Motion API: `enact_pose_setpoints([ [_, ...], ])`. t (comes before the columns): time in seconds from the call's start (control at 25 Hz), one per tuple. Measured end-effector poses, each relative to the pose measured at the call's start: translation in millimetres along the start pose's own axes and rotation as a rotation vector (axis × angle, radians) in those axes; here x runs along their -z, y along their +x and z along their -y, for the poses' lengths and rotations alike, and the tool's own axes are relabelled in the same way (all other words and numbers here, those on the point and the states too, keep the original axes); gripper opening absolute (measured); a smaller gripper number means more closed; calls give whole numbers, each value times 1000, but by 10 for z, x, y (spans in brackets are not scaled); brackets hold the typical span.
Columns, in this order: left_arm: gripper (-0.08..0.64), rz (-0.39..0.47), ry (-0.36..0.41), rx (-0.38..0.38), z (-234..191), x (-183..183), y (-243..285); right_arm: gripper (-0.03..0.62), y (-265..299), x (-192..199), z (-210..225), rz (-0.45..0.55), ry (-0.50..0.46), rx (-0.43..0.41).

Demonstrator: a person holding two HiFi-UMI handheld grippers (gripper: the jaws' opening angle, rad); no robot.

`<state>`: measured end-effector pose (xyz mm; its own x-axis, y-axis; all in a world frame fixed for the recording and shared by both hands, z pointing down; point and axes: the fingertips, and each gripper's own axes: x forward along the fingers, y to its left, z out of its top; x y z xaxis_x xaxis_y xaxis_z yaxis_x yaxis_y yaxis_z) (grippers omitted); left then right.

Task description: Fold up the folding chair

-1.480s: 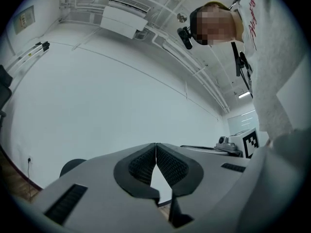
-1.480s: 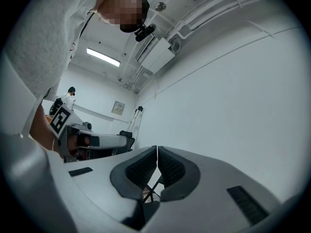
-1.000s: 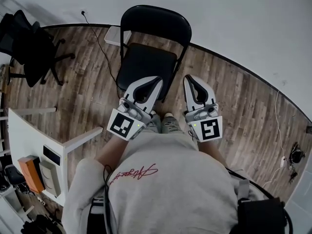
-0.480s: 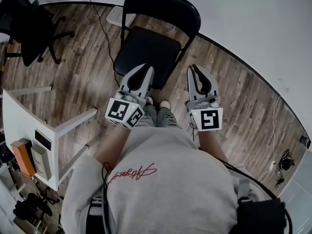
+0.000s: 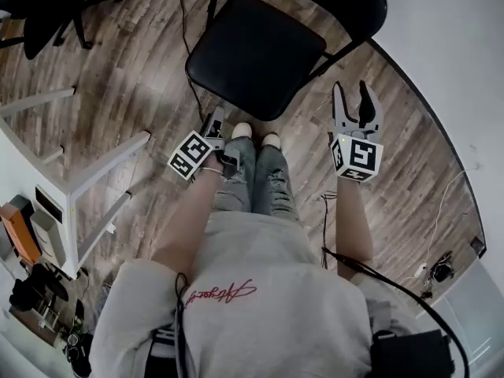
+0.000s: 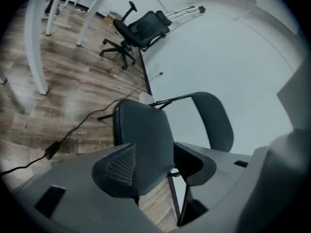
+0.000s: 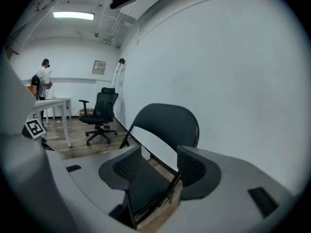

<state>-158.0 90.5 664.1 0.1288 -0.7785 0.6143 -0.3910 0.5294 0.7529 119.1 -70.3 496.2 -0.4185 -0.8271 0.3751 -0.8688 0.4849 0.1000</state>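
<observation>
Found the folding chair (image 5: 256, 57) standing unfolded on the wood floor (image 5: 150, 93), padded seat level, curved backrest on the side nearest the white wall (image 7: 233, 81). Judged it a stiff metal-tube frame with hard dark panels, moderately heavy rather than delicate, smooth on the tubes and so liable to slip between narrow pads. Expected the hinged seat to swing shut quickly and pinch. Reckoned the best holds to be the seat's front edge, for tipping it up, and the top of the backrest, for steadying. Saw the left gripper (image 5: 214, 120) low in front of the chair's seat edge, jaws just opened wide, nothing clamped, only the seat framed beyond them, probably not yet touching, though hard to be sure from that angle. Saw the right gripper (image 5: 351, 93) just right of the chair's seat in the head view, jaws likewise just opened, gripping nothing, seat edge and backrest showing through the gap farther off. Noted the wearer's shoes (image 5: 242, 131) just short of the chair's front edge, a black cable (image 6: 51, 150) trailing on the floor left of the chair, a white table (image 5: 106, 160) well to the chair's left, and an office chair (image 6: 143, 28) farther off along the wall.
</observation>
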Motion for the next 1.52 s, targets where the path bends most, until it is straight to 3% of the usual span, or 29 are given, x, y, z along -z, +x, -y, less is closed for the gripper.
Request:
enact_pose_setpoints([
  [0.08, 244, 1, -37, -68, -446, 25, 170, 230, 226, 263, 203, -20, 25, 37],
  [0.16, 261, -3, -62, -84, -755, 32, 386, 239, 456, 510, 409, -34, 55, 70],
  [0.36, 265, -31, -129, 22, -1111, 45, 953, 247, 919, 967, 855, -74, 113, 120],
  [0.44, 271, -44, -168, 87, -1117, 8, 1128, 250, 1087, 1080, 895, -83, 123, 105],
  [0.68, 300, -189, -66, 186, -1057, 145, 1428, 252, 1495, 1305, 840, -132, 110, 20],
  [0.88, 322, -221, -45, 305, -982, 105, 1503, 250, 1753, 1290, 774, -146, 52, -6],
  [1.08, 321, -235, -80, 376, -953, 122, 1543, 249, 1886, 1264, 764, -175, 39, 5],
  [1.12, 315, -244, -105, 390, -948, 124, 1546, 229, 1892, 1264, 786, -176, 43, 9],
  [1.16, 307, -257, -127, 401, -940, 125, 1549, 127, 1892, 1265, 808, -173, 59, 8],
  [1.32, 291, -307, -179, 409, -902, 159, 1540, 91, 1892, 1253, 843, -160, 134, -19],
  [1.52, 288, -297, -229, 430, -773, 109, 1549, 63, 1962, 1226, 904, -142, 236, -30],
])
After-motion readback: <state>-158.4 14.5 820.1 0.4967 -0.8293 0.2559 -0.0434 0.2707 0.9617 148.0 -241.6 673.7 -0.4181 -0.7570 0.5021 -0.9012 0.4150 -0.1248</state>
